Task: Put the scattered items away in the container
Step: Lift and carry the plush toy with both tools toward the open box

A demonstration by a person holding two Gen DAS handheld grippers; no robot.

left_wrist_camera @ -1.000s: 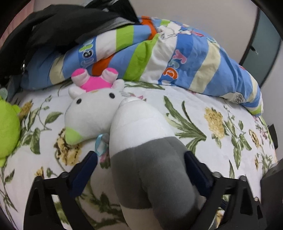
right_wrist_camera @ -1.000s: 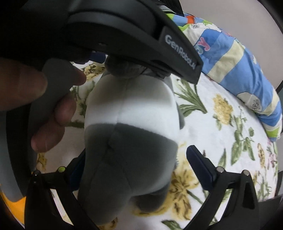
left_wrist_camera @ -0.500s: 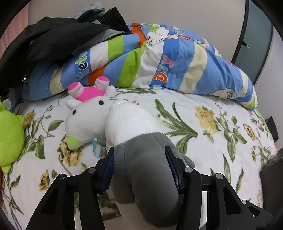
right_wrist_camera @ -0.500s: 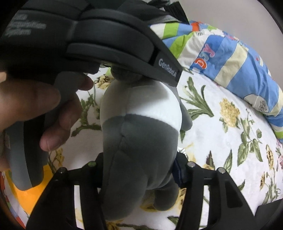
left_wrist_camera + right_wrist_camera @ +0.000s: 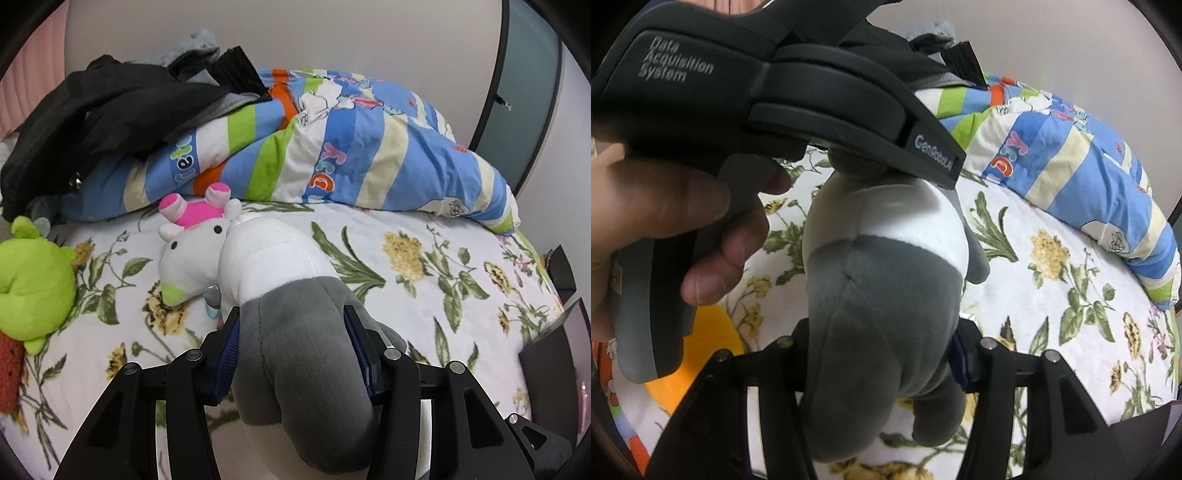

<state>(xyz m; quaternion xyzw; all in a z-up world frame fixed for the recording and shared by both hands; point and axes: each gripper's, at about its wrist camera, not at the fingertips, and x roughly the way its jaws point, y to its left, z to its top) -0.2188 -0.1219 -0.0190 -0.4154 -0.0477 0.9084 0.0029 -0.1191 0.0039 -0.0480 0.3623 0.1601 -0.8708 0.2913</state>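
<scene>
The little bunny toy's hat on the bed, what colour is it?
Bright pink, with paler pink tips. The bunny toy's hat shows best in the left wrist view.

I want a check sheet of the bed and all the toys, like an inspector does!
Surface: bed sheet with a flower print, wrinkled.
Job's things: grey and white plush clamped by both grippers; white plush with pink feet and green plush lying on the sheet. No container in view.
Clutter: striped quilt bunched at the back, black jacket draped over it.
Grippers: left gripper and right gripper both shut on the grey and white plush.
Cables: nothing seen.
Surroundings: plain wall behind the bed.
</scene>
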